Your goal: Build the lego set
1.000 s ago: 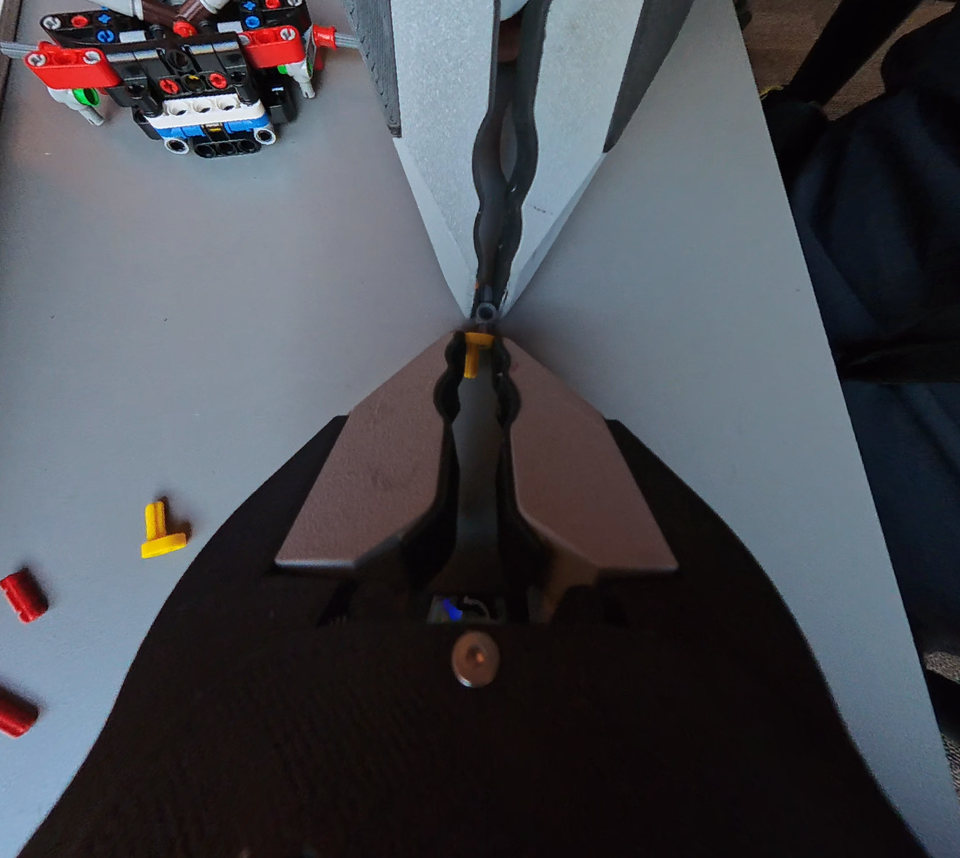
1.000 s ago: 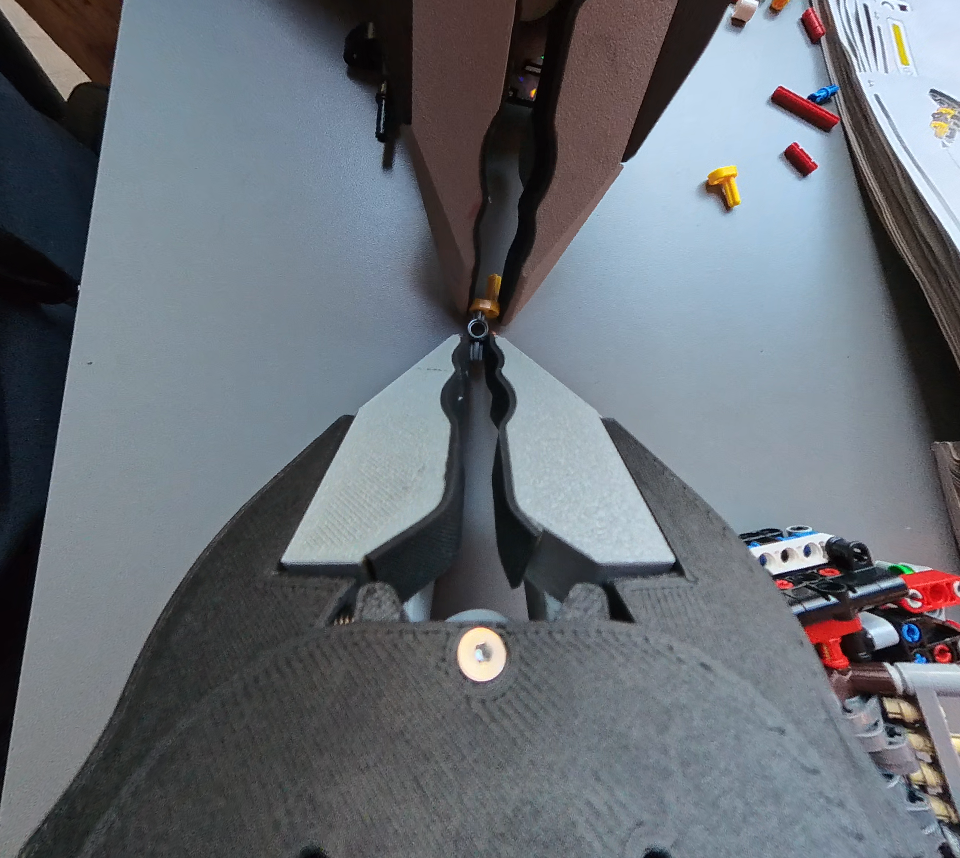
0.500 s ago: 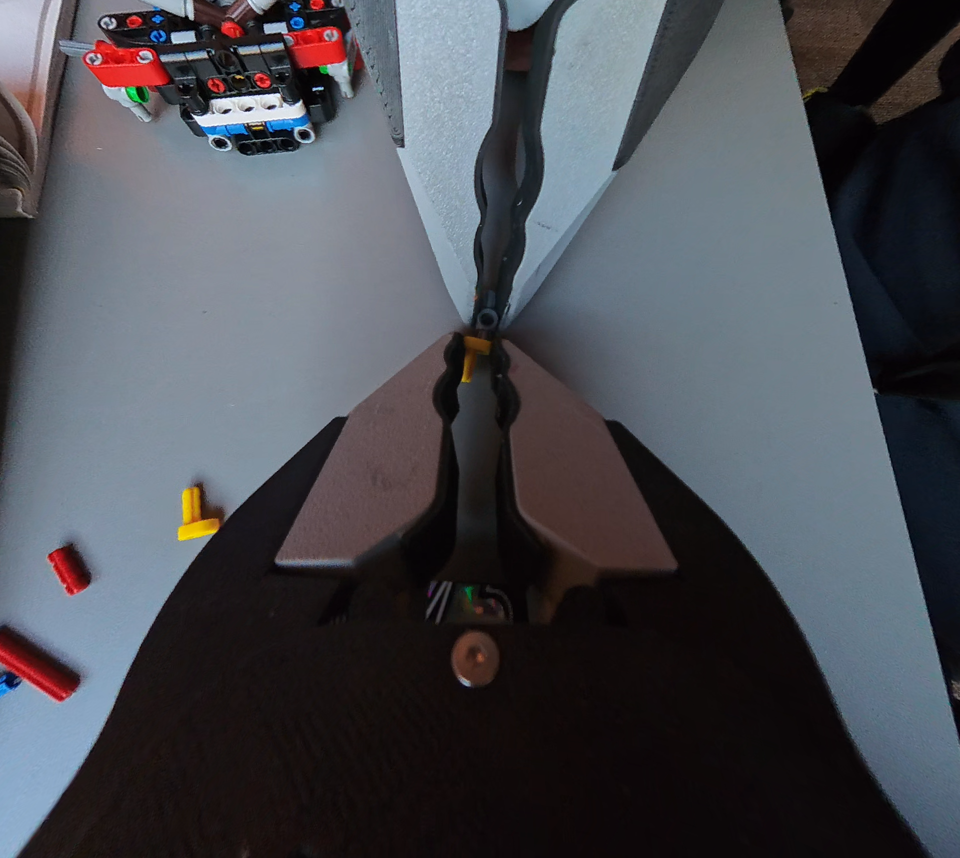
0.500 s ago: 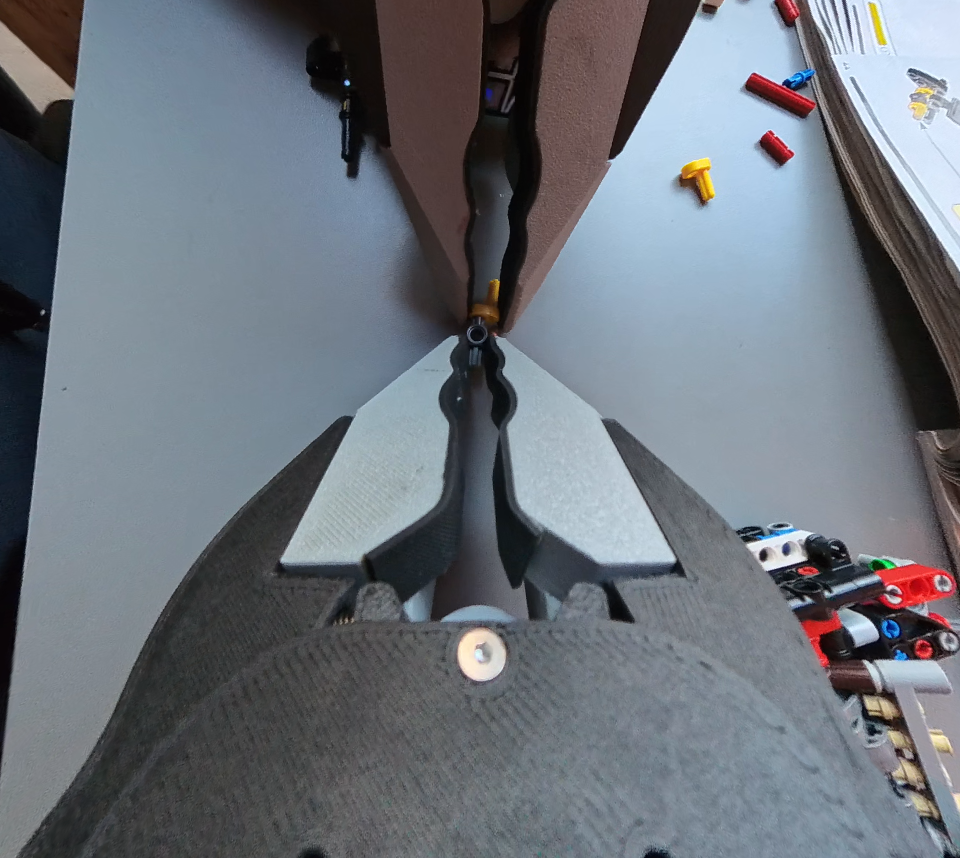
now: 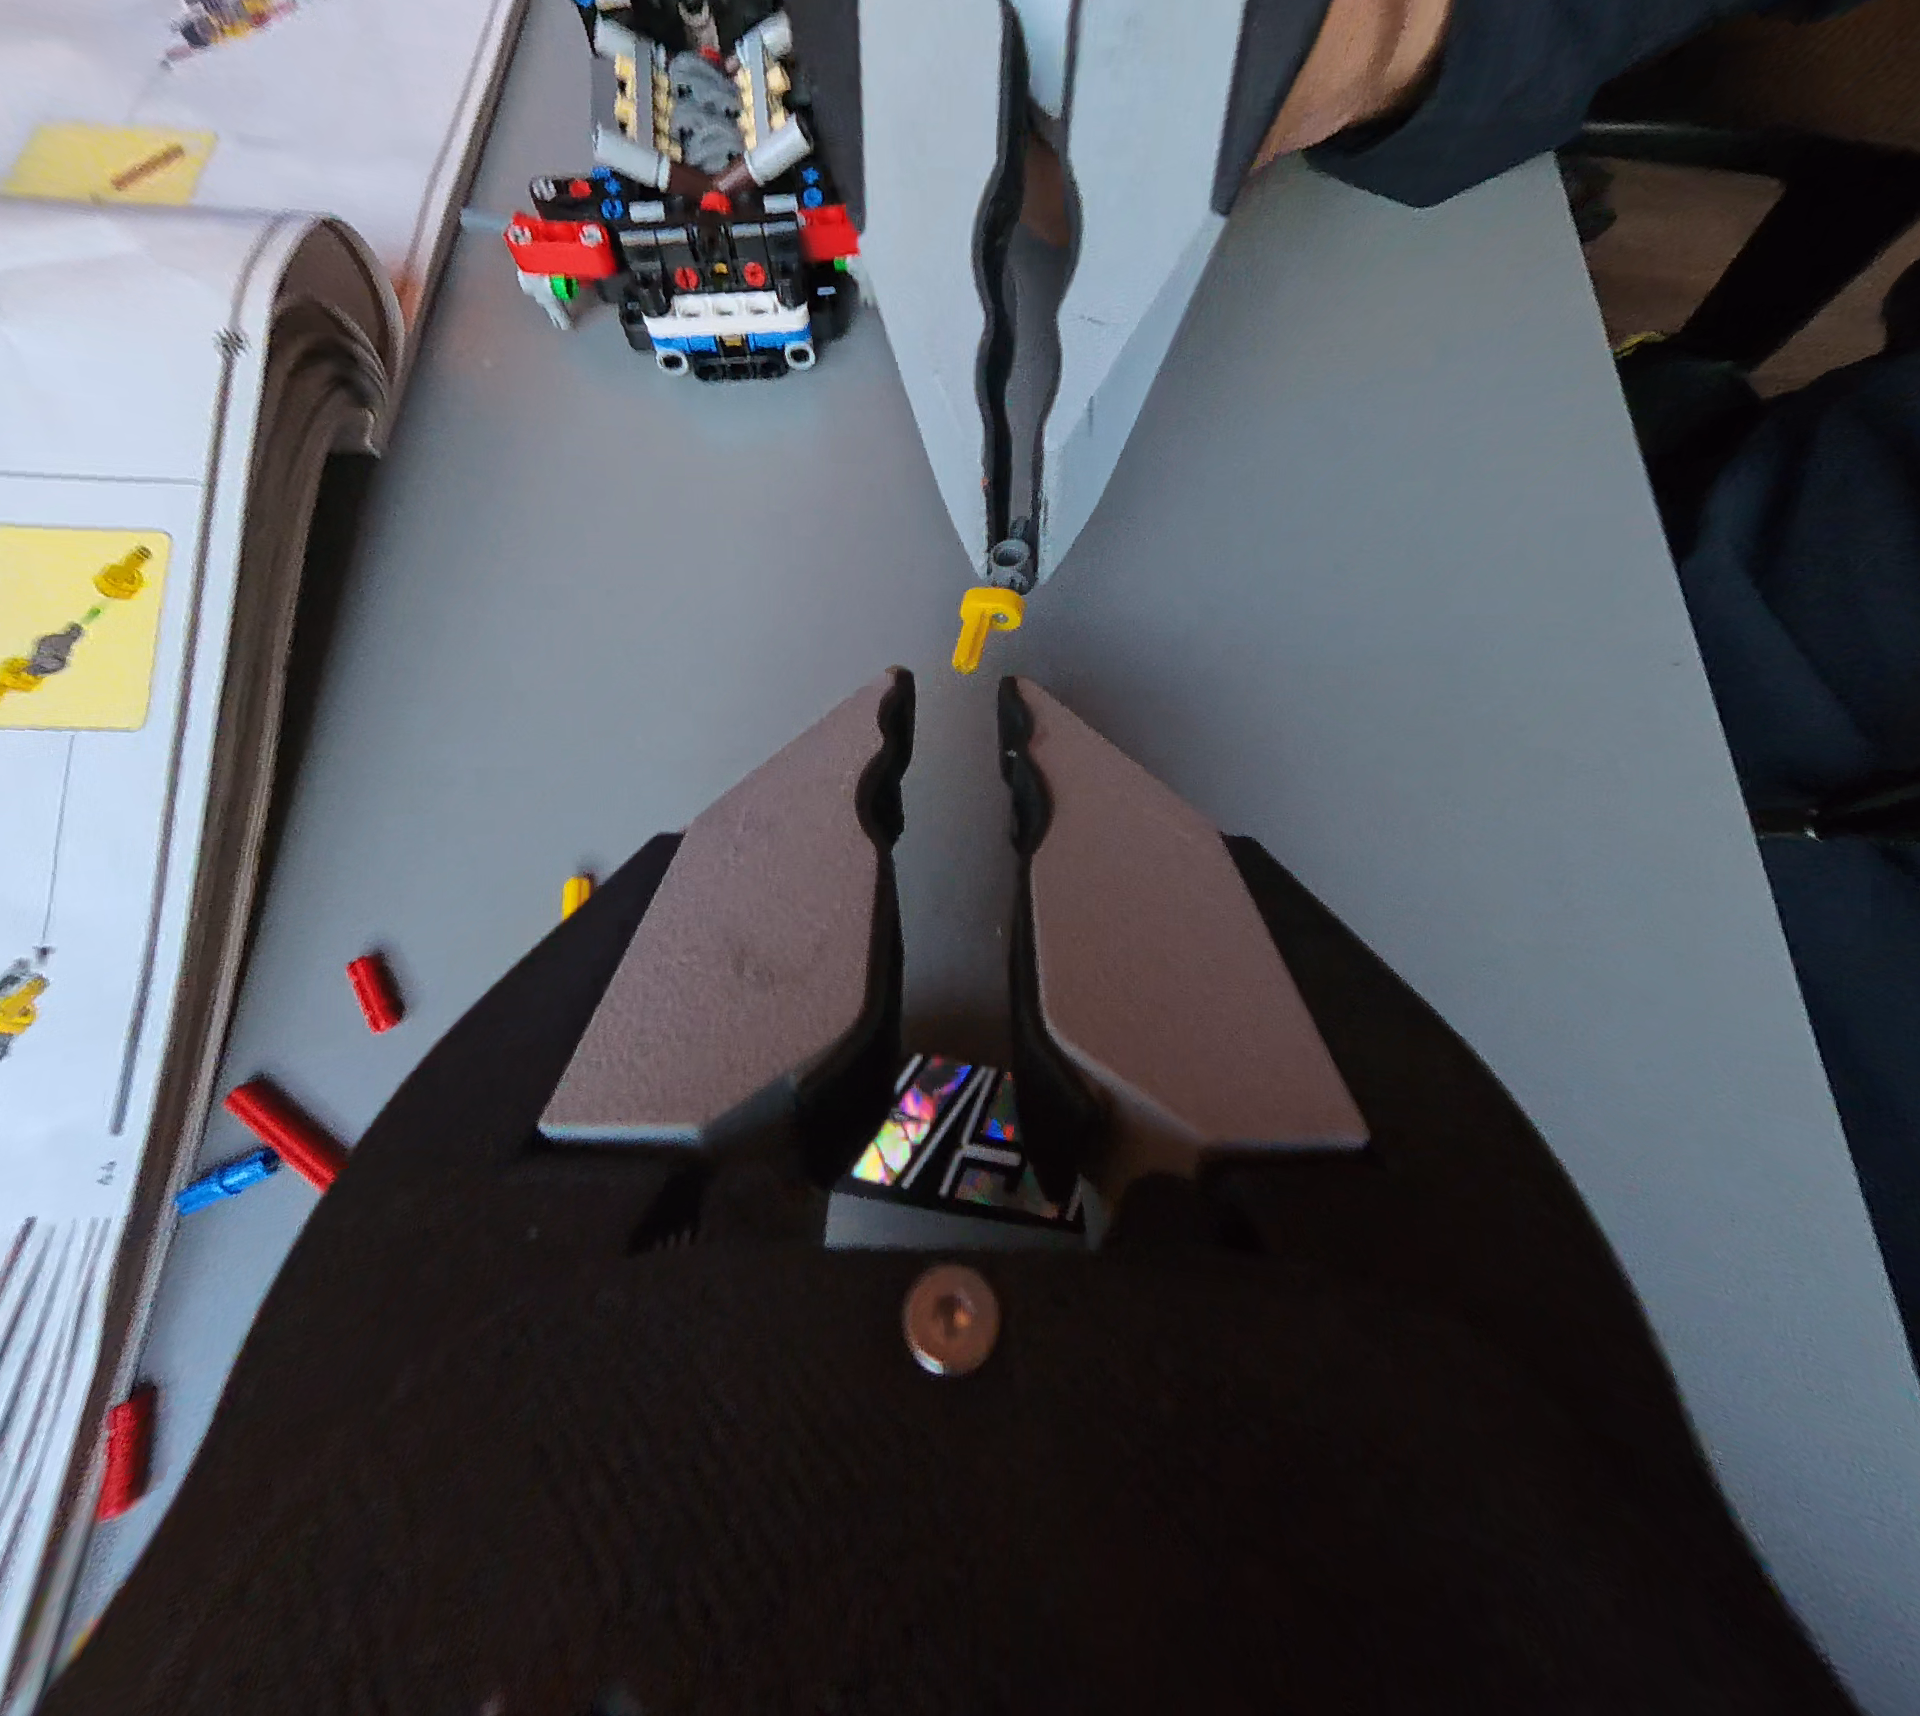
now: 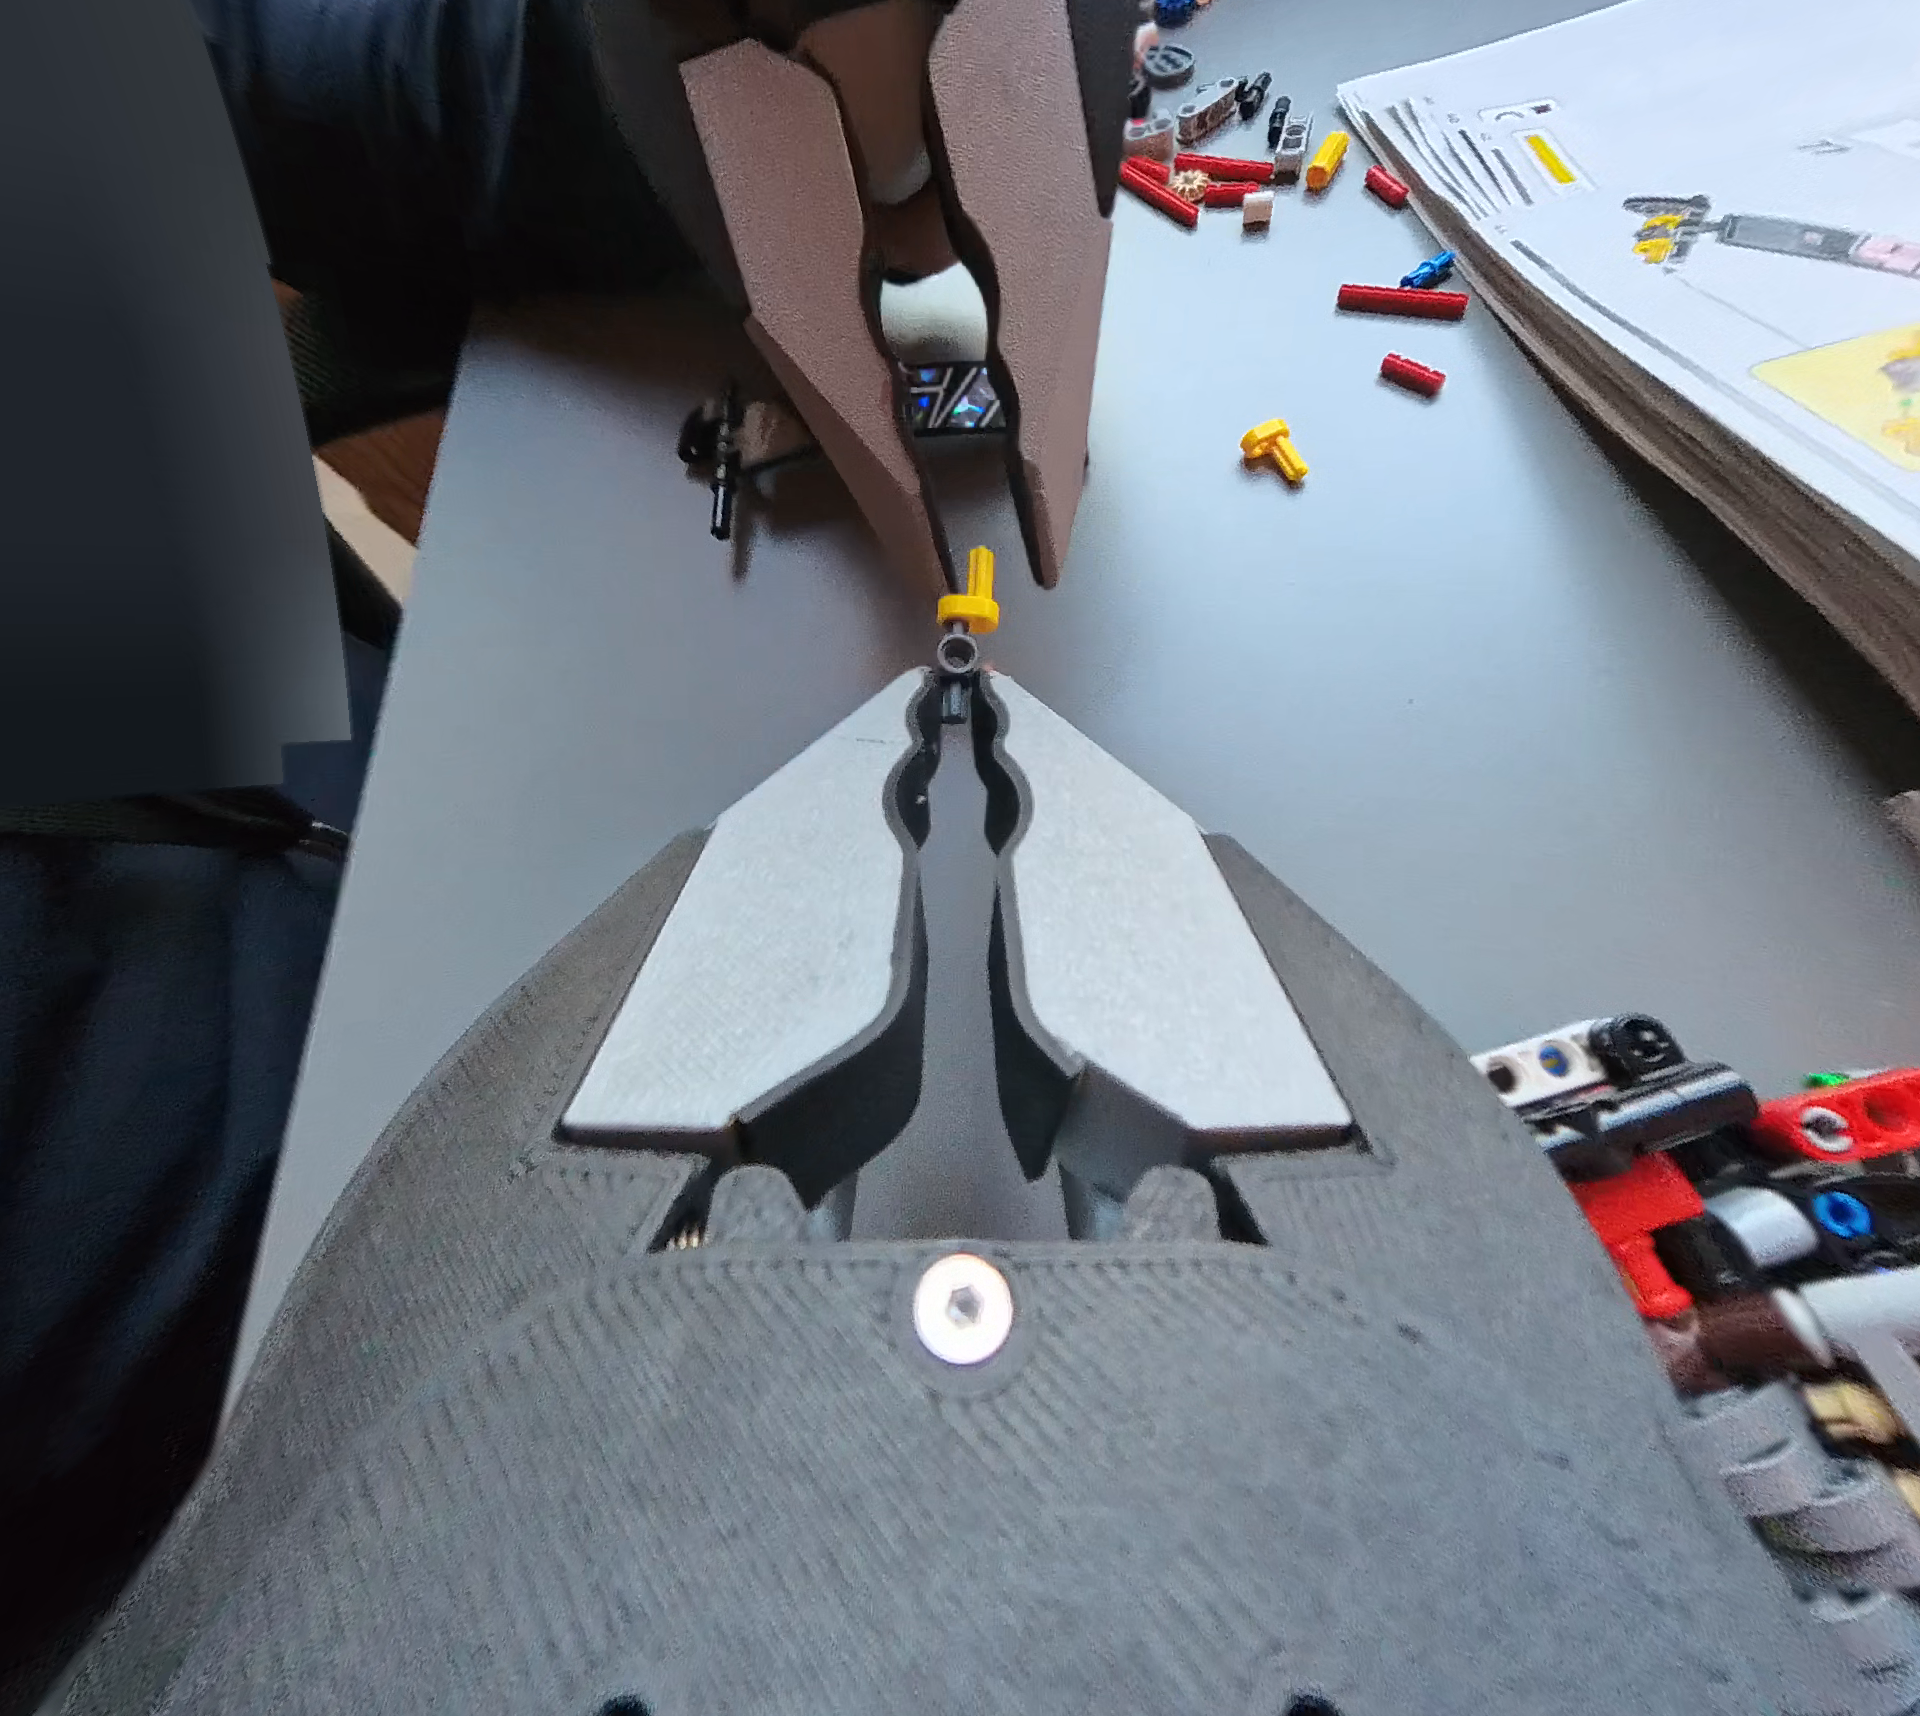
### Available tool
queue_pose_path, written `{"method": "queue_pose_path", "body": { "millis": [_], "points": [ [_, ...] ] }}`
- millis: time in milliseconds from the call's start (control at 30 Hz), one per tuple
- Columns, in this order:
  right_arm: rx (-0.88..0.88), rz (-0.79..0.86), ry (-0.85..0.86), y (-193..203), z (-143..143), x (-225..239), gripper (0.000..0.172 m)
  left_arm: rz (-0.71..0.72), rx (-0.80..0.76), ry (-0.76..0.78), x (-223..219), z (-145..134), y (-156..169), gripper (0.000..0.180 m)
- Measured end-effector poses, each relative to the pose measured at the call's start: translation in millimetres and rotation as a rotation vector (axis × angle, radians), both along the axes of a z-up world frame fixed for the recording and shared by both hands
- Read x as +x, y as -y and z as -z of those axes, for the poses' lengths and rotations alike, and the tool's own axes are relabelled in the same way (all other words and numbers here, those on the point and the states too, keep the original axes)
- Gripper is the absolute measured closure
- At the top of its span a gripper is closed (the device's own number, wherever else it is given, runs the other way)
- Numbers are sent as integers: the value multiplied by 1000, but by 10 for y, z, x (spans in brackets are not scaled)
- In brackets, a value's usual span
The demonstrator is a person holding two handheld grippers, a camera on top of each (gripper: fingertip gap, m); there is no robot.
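Left gripper (image 5: 954,692) gapes level, facing right gripper (image 5: 1010,560).

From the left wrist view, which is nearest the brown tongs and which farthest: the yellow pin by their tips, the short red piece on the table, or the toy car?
1. Yellow pin, just ahead of the brown tongs.
2. Short red piece, back left, by the booklet.
3. Toy car, far ahead on the left.

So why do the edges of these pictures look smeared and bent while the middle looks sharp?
Left wrist view: wide lens bows the booklet; red pieces at the edge are smeared, yellow pin crisp. Right wrist view: brick model in the corner blurs; grey table evenly lit.
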State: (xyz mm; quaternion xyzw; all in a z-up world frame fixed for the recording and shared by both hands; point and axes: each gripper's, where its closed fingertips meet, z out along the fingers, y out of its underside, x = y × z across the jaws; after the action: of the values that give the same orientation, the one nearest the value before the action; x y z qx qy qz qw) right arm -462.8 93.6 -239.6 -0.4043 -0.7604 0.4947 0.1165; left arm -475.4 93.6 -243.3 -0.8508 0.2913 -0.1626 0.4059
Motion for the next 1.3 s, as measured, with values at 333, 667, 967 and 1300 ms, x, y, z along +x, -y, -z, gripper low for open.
{"method": "queue_pose_path", "body": {
  "millis": [333, 667, 967, 1300],
  "points": [
    [-49, -16, 91, 23, 54, 34, 168, 33, 57, -177, 72, 105, -24, 178],
    [-108, 15, 61, -34, -32, 6, 172, 10, 0, -219, 158, 272, -76, 178],
    [-82, 26, -7, -54, -90, -27, 168, 15, -162, 82, 259, 214, -10, 179],
    [199, -62, -102, 100, 78, 18, 166, 47, -231, 71, 294, 286, 91, 179]
  ]
}}
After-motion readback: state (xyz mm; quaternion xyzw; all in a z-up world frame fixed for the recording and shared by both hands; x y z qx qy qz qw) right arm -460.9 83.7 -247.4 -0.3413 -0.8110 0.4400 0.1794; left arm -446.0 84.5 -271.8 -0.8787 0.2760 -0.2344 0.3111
